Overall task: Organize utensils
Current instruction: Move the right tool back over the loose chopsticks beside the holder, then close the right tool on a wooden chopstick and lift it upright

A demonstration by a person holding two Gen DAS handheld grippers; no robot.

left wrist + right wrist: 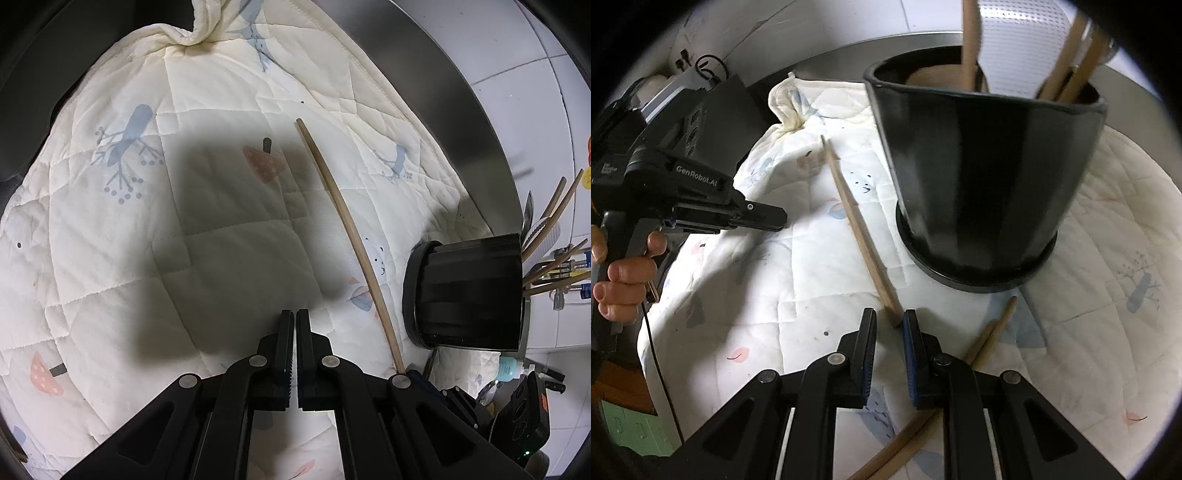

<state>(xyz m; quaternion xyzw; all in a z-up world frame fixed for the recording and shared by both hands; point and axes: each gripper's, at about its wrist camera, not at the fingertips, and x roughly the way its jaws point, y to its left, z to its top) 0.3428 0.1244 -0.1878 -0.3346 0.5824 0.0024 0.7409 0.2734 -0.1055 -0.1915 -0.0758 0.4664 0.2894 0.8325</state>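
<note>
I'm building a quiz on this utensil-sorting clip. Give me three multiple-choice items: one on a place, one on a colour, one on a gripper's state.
1. Where does the holder stand?
A. on the quilted cloth
B. on bare tiles
C. in a sink

2. What colour is the holder?
A. white
B. black
C. red

3. How do the left gripper's jaws stand?
A. wide open
B. shut on a chopstick
C. shut on nothing

Answers:
1. A, its base rests on the quilted cloth.
2. B, its wall and base are black.
3. C, the jaws meet with nothing between them, and the chopstick lies apart to the side.
</note>
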